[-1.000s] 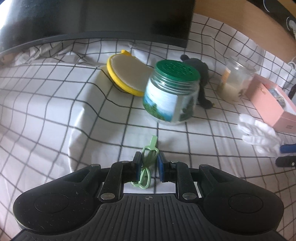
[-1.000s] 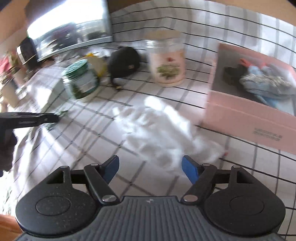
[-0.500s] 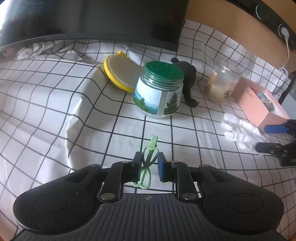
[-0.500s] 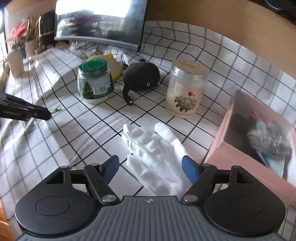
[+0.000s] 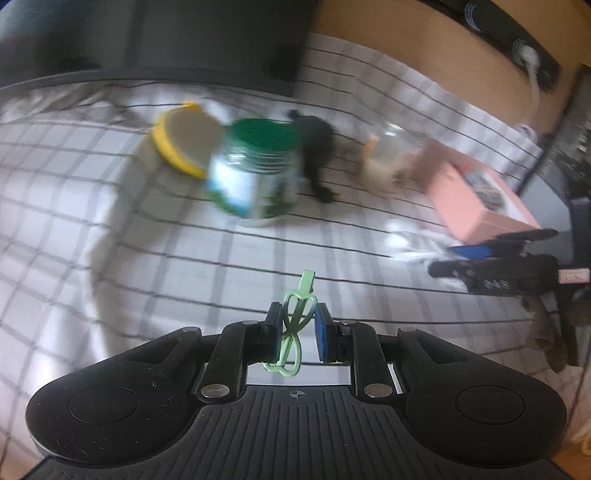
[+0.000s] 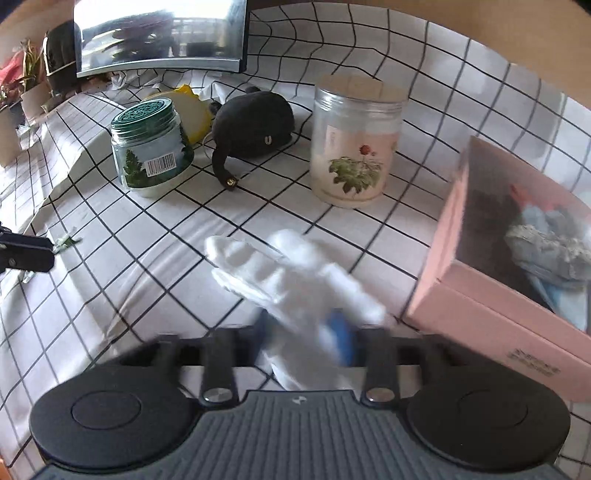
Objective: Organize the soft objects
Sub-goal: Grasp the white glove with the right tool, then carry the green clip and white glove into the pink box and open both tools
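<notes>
A white glove (image 6: 280, 266) lies on the checked cloth beside the open pink box (image 6: 480, 314), which holds grey and blue fabric items. My right gripper (image 6: 303, 332) is blurred, its jaws closing with the glove's wrist end pinched between the blue pads. In the left wrist view the same gripper (image 5: 448, 260) shows at the right edge, over the glove (image 5: 410, 243). My left gripper (image 5: 298, 317) is shut on a light green clip (image 5: 306, 280) and hangs above the cloth. It shows at the left edge of the right wrist view (image 6: 44, 251).
A green-lidded jar (image 6: 151, 147), a black plush item (image 6: 255, 125) and a clear jar with a flower label (image 6: 354, 147) stand in a row behind the glove. A yellow round thing (image 6: 192, 103) leans behind the green jar. A monitor (image 6: 159, 33) stands at the back.
My right gripper's jaws have come together from wide open onto the white glove. The left gripper has moved with the green clip still in it; its view is now blurred.
</notes>
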Motion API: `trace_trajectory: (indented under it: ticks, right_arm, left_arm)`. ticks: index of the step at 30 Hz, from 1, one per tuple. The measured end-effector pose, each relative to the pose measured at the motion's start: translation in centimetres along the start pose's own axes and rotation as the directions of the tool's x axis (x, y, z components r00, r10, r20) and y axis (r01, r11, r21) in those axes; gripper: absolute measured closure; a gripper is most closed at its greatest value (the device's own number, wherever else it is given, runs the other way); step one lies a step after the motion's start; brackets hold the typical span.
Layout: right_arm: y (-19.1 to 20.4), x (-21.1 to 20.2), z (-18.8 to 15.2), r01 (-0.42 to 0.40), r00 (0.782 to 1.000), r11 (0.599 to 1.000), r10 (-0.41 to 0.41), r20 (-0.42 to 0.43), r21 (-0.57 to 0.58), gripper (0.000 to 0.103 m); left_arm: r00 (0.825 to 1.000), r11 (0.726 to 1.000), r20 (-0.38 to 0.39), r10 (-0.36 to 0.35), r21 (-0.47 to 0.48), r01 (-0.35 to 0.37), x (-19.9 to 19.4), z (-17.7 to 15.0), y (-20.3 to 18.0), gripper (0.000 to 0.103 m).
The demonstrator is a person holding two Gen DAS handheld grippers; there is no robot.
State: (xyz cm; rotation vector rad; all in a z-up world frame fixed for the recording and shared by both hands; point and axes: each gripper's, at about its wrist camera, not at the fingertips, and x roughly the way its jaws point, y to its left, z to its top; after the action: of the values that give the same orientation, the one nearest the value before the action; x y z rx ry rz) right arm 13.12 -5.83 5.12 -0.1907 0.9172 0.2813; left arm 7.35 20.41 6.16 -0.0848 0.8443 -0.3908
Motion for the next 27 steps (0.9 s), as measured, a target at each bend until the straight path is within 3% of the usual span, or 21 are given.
trace_trajectory:
  ticks: [4, 7, 12, 16, 21, 24, 27]
  right_arm:
    - [-1.2, -3.2, -1.1, -0.026, 1.0, 0.994, 0.026, 0.007, 0.101, 0.088]
    - [-2.3, -7.2, -2.3, -0.005, 0.999, 0.986, -0.002, 0.044, 0.164, 0.089]
    - [-4.4, -13.6, -4.6, 0.061, 0.993, 0.966, -0.085, 0.085, 0.252, 0.089]
    - [-5.8, -17.0, -6.0, 0.13, 0.98, 0.942, -0.17, 0.104, 0.309, 0.089]
    - [-6.8, -19.2, -6.2, 0.169, 0.963, 0.928, -0.227, 0.145, 0.332, 0.089]
    - [-7.7, -20.1, -4.9, 0.173, 0.952, 0.925, -0.244, 0.183, 0.337, 0.089]
    - [-9.8, -20.7, -2.6, 0.132, 0.945, 0.92, -0.228, 0.232, 0.368, 0.089]
  left_arm:
    - [0.995, 0.992, -0.023, -0.097, 0.074, 0.098, 1.3, 0.7, -3.0, 0.082]
    - [0.984, 0.976, -0.047, -0.172, 0.128, 0.177, 2.3, 1.2, -5.5, 0.082]
    - [0.945, 0.916, -0.107, -0.309, 0.232, 0.326, 4.3, 1.6, -10.6, 0.082]
    - [0.915, 0.864, -0.135, -0.381, 0.3, 0.404, 5.2, 2.0, -14.0, 0.082]
    - [0.896, 0.829, -0.102, -0.433, 0.346, 0.44, 5.6, 3.9, -16.6, 0.082]
    - [0.894, 0.828, -0.058, -0.444, 0.355, 0.434, 6.3, 5.9, -18.1, 0.082]
    - [0.904, 0.841, 0.008, -0.427, 0.371, 0.393, 7.3, 8.6, -19.7, 0.082]
